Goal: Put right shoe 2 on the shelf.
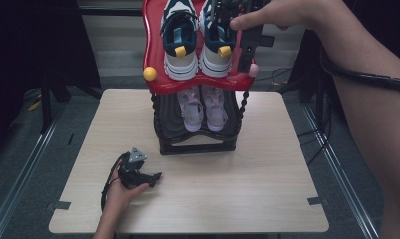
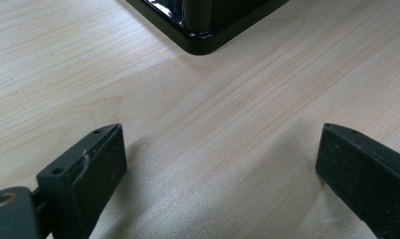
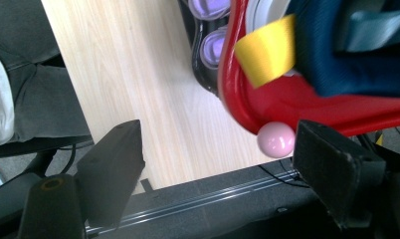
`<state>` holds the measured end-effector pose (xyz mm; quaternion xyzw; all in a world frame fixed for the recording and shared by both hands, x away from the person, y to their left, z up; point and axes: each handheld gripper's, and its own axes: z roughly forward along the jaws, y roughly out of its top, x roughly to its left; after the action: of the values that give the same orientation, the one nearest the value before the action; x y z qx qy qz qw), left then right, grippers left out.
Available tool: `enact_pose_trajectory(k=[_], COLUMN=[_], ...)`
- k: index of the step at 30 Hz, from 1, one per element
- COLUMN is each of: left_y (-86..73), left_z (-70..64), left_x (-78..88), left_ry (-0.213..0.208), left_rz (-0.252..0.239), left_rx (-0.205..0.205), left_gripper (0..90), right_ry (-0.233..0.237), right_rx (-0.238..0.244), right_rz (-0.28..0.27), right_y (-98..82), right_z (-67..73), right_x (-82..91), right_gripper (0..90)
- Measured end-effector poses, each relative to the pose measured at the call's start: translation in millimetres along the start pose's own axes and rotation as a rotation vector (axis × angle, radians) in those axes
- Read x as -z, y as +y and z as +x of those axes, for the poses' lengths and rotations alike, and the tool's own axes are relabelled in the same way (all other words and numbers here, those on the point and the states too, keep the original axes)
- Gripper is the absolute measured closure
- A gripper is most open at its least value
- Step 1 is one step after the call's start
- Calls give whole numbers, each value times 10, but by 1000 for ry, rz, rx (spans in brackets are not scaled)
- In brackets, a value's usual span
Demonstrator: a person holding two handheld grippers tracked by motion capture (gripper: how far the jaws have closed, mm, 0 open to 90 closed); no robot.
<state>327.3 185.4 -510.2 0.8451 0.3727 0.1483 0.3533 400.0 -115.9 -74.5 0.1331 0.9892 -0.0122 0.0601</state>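
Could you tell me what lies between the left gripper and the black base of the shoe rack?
Bare light wooden tabletop, seen in the left gripper view between left gripper and black rack base.

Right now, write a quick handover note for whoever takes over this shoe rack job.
Left gripper: open, resting on the wooden table in front of the rack, nothing between its fingers.
Right gripper: open, held up at the right edge of the red top shelf, beside the pink knob, gripping nothing.
Navy and white sneakers sit as a pair on the red top shelf; pink shoes on the black lower shelf.
Done: both pairs are shelved.
Left: probably only pulling the right gripper clear.
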Motion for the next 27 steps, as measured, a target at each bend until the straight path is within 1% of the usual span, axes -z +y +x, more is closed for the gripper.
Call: enact_pose_trajectory(k=[3, 5, 6, 10, 13, 16, 18, 23, 25, 27], left_y=[-1, -3, -3, -3, -3, -4, -4, -4, -5, -5], left_z=[-1, -2, -2, -2, -2, -5, -6, -3, -8, -7], left_x=[1, 3, 3, 3, 3, 4, 4, 5, 2, 3], left_ry=[2, 1, 1, 1, 1, 3, 1, 0, 2, 2], left_rz=[0, -1, 0, 0, 0, -1, -1, 0, -4, -3], left_rx=[1, 4, 3, 3, 3, 5, 7, 3, 12, 10], left_gripper=[53, 53, 53, 53, 53, 53, 53, 53, 53, 53], right_ry=[5, 24, 27, 24, 35, 25, 31, 44, 49, 51], right_rx=[-1, 3, 7, -4, 0, -10, -15, -1, -5, -6], right_rz=[5, -8, -2, 16, 6, 13, 18, 17, 23, 24], right_y=[-51, -89, -108, -185, -251, -322, -358, -418, -444, -471], right_z=[34, 54, 62, 96, 125, 146, 177, 252, 270, 274], right_x=[-12, -28, -39, -91, -118, -152, -184, -264, -297, -331], right_gripper=[196, 197, 197, 197, 197, 199, 197, 197, 198, 199])
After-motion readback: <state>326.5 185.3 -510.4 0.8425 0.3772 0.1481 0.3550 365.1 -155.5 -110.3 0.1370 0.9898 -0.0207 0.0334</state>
